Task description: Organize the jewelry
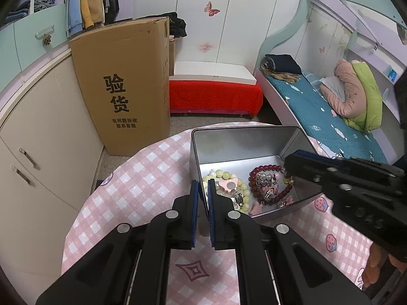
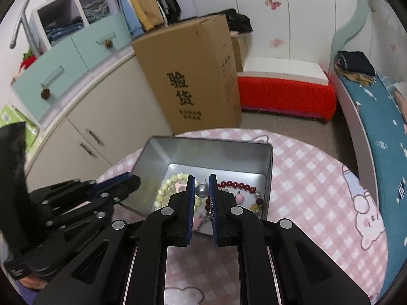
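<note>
Left wrist view: I am looking down on the silver tin box sitting on the pink checked tabletop, and I am taking that box as my landmark. My left hand-held gripper is pinching the box's near left wall, one blue pad outside and the other inside, and the box is tilting. Inside the box, a pale yellow bead bracelet is lying on the left of the floor, with a pink butterfly piece resting on it. A dark red bead bracelet is lying on the right, ringing a cluster of silver and pink charms. My right hand-held gripper is hanging over the box's right wall.

In the right wrist view, the right hand-held gripper is hovering above the middle of the box, its jaws nearly pressed together around a small silver bead; I think the pads are gripping it, though the fisheye is making contact hard to confirm. The left hand-held gripper is meeting the box's left wall. A tall cardboard carton is standing on the floor beyond the box.
</note>
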{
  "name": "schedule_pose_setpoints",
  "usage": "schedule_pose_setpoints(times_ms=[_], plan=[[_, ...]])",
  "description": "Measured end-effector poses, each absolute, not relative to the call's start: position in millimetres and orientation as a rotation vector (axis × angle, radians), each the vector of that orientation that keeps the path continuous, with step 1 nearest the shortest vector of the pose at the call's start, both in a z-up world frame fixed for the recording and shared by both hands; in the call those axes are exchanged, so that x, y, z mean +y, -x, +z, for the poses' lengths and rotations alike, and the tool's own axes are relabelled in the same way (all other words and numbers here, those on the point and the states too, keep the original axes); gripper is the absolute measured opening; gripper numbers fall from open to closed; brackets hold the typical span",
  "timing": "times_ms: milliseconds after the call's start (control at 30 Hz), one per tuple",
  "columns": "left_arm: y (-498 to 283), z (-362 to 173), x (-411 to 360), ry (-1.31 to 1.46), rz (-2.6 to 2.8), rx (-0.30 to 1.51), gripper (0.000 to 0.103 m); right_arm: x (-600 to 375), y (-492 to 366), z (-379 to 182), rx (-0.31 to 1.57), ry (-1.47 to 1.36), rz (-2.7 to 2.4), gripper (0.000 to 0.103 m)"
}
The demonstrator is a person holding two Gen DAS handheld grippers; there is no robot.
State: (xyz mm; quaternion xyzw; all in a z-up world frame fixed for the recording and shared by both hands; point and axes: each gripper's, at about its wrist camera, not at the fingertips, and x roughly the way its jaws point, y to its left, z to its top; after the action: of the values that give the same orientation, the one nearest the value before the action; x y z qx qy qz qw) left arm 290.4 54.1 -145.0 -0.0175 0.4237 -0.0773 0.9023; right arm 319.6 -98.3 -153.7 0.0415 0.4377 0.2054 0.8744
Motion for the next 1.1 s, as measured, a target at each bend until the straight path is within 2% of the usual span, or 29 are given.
schedule_pose_setpoints(times_ms=[200,433,467,533,600,667,700,767,833,933,1000,1100], plan=[[-291,-144,55,0.043,-0.156,0.875,0.006,-106,-321,-164,0.934,-0.129,0.421,0.014],[-288,-142,56,0.065,-0.147,0.864,0.007,-118,-305,-149,0.878,-0.155,0.416,0.015],[-286,-139,57,0.075,-0.147,0.852,0.007,-120,-301,-145,0.867,-0.154,0.411,0.018],[-282,-135,56,0.074,-0.147,0.837,0.009,-125,-286,-135,0.826,-0.148,0.38,0.049],[-274,-127,55,0.067,-0.142,0.82,0.023,-129,-273,-126,0.797,-0.125,0.366,0.054],[-260,-116,54,0.064,-0.13,0.78,0.053,-132,-255,-116,0.77,-0.095,0.348,0.054],[-252,-110,54,0.062,-0.12,0.755,0.058,-134,-242,-109,0.744,-0.076,0.332,0.056],[-236,-99,55,0.064,-0.117,0.712,0.073,-136,-224,-99,0.71,-0.057,0.323,0.064],[-214,-85,53,0.071,-0.122,0.668,0.079,-136,-202,-87,0.667,-0.041,0.322,0.068],[-183,-69,49,0.059,-0.14,0.63,0.08,-137,-174,-73,0.624,-0.028,0.306,0.072],[-165,-60,46,0.052,-0.154,0.62,0.086,-136,-152,-62,0.584,-0.009,0.294,0.073],[-137,-48,44,0.046,-0.139,0.575,0.086,-139,-127,-52,0.546,-0.003,0.289,0.074]])
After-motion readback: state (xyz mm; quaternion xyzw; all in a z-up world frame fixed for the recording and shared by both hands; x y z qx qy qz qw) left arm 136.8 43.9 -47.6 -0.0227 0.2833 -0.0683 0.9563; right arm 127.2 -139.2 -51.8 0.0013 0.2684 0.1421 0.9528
